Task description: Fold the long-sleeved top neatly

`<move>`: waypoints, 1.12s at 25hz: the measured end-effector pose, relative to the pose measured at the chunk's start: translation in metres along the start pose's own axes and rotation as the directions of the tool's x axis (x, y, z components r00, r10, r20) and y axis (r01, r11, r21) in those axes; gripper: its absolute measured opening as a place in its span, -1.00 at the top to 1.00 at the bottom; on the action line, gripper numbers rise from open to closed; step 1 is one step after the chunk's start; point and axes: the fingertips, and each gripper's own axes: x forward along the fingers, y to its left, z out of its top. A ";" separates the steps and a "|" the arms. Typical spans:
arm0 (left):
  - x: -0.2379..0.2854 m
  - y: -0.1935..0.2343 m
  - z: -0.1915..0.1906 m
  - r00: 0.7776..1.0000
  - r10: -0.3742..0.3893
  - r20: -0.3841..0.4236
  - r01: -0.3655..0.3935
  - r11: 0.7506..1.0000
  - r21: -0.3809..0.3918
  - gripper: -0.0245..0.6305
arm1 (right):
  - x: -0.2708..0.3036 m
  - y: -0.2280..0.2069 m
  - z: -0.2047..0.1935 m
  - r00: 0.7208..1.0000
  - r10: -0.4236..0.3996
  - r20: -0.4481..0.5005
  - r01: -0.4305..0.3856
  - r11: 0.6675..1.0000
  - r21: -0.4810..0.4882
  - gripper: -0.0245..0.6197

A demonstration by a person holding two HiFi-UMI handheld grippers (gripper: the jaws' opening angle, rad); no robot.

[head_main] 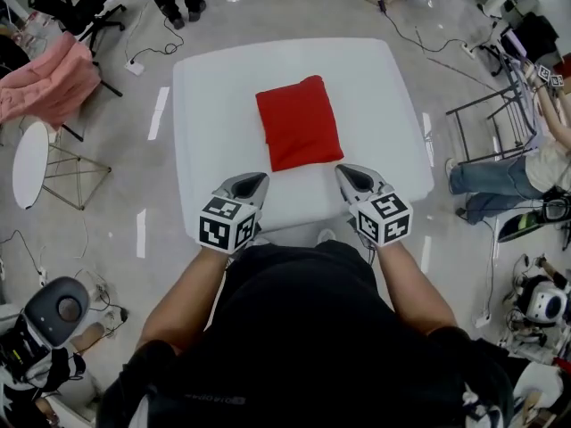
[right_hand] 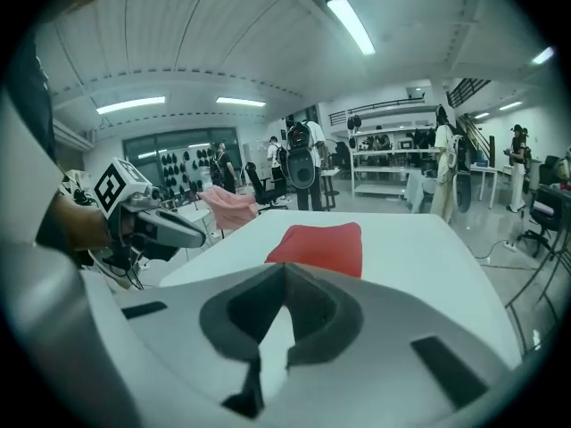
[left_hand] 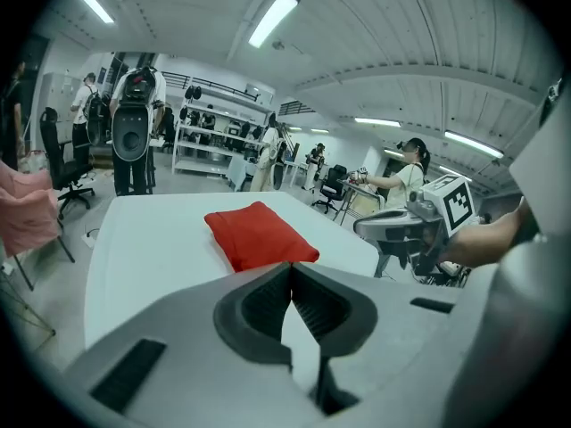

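Though folded, the top (head_main: 298,121) is soft cloth

It lies as a compact red rectangle on the table (head_main: 207,87), at 12 o'clock from the left gripper (head_main: 253,182) and right gripper (head_main: 349,176), both pinched closed on nothing. Light and limp, it would likely sag; take it by a folded edge

the person wears a black short-sleeved top (head_main: 294,328), loose in the body, with a thin line of pale print low on the front, too small to read. the left gripper (head_main: 257,180) and the right gripper (head_main: 344,173) are a matched pair: smooth pale grey shells that taper to a rounded nose. dark ribbed pads (left_hand: 317,306) line the inside of the jaws, and dark rectangular slots (left_hand: 128,373) are let into the shell on either side. at the back of each gripper sits a white cube (head_main: 227,224) printed with black square markers.
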 end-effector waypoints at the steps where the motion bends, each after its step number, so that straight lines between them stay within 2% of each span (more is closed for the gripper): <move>1: -0.002 -0.005 0.000 1.000 0.006 0.005 -0.006 1.000 -0.001 0.91 | -0.002 0.002 0.000 1.000 0.019 -0.007 -0.019 1.000 -0.004 0.91; 5: -0.001 -0.020 0.007 0.998 0.059 0.027 -0.059 0.998 -0.009 0.91 | -0.011 -0.008 0.010 0.998 0.067 0.016 -0.067 0.997 0.035 0.91; 8: 0.003 -0.028 0.007 0.994 0.098 0.046 -0.095 0.994 -0.062 0.91 | -0.013 -0.013 0.014 0.992 0.120 0.034 -0.123 0.989 0.087 0.91; 11: 0.008 -0.043 0.012 0.989 0.125 0.076 -0.119 0.990 -0.080 0.91 | -0.024 -0.020 0.019 0.986 0.157 0.051 -0.160 0.984 0.075 0.91; 21: 0.021 -0.085 0.021 0.973 0.201 0.112 -0.196 0.979 -0.056 0.91 | -0.065 -0.048 0.019 0.976 0.194 0.094 -0.198 0.980 0.034 0.91; 28: 0.014 -0.110 0.002 0.973 0.210 0.098 -0.204 0.977 -0.061 0.91 | -0.094 -0.045 -0.006 0.982 0.173 0.079 -0.177 0.983 0.051 0.91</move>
